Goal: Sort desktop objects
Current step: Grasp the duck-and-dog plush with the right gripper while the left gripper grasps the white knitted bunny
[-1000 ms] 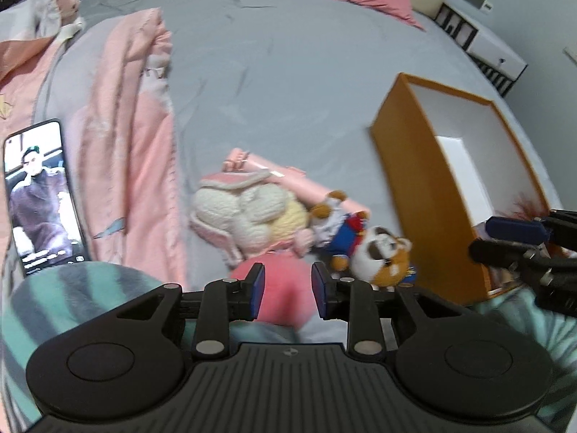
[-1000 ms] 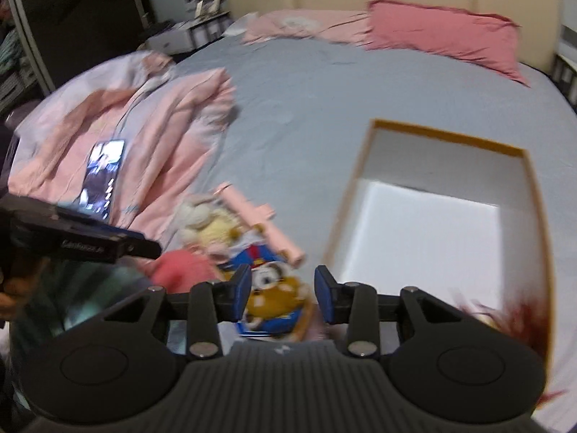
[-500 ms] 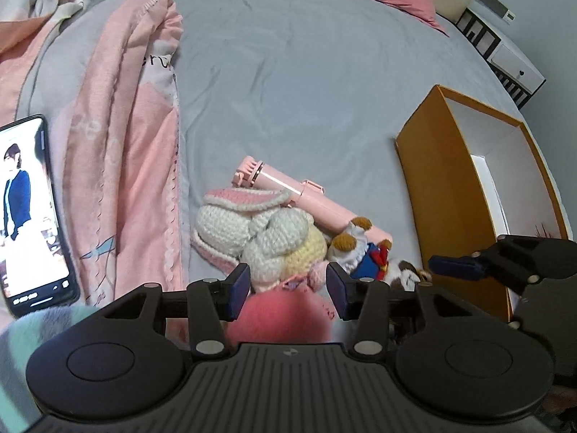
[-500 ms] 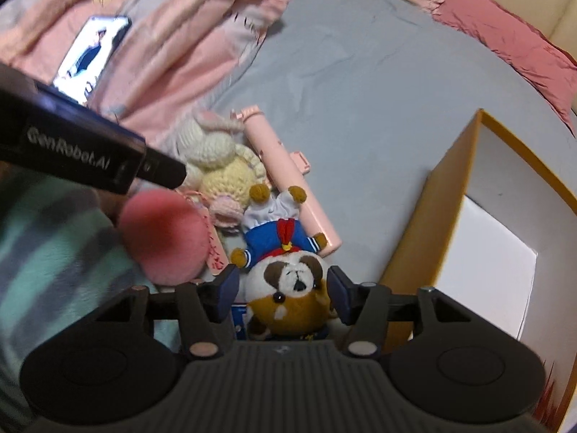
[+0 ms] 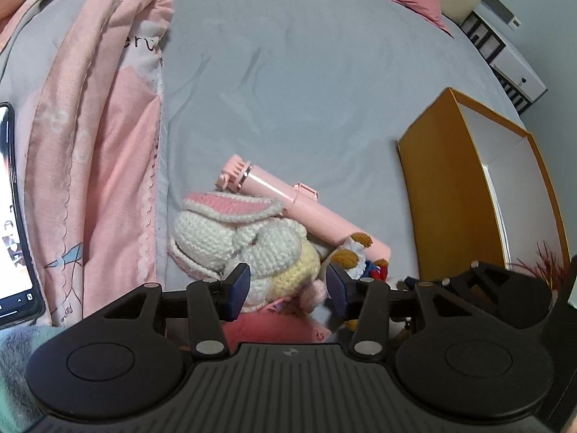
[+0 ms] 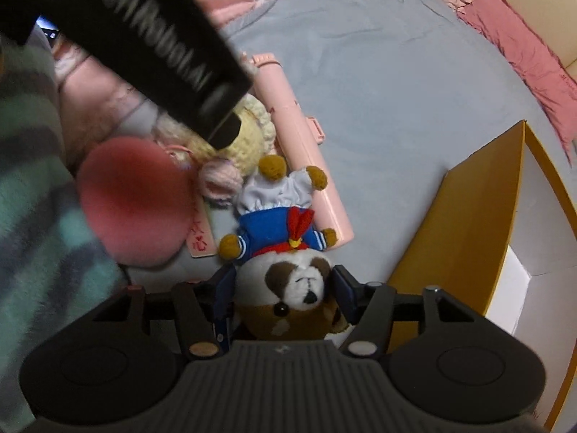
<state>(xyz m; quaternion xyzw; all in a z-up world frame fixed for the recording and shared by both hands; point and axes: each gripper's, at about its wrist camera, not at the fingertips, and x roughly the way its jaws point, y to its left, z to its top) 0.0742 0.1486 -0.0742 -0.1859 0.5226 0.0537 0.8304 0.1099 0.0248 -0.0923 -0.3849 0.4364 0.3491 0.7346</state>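
A heap of toys lies on the grey bedsheet. It holds a crocheted bunny (image 5: pixel 238 238), a pink tube-shaped stick (image 5: pixel 288 202), a plush dog in a blue sailor suit (image 6: pixel 277 223) and a pink pompom (image 6: pixel 137 202). My left gripper (image 5: pixel 286 288) points down over the bunny's yellow body, open, with the body between its pads. My right gripper (image 6: pixel 285 294) is open around the dog's head (image 6: pixel 292 285), and its pads stand close beside the head on either side. An orange box (image 5: pixel 443 187) with a white inside stands open to the right of the heap.
A lit phone (image 5: pixel 10 216) lies on a pink quilt (image 5: pixel 93 108) at the left. Pink pillows (image 6: pixel 523 47) lie at the bed's head. The left gripper's black housing (image 6: pixel 144 47) blocks the upper left of the right wrist view. A striped teal sleeve (image 6: pixel 32 216) is close by.
Both grippers came down closer to the toys and their jaws widened. The right gripper rolled and moved over the dog's head, which now sits between its pads.
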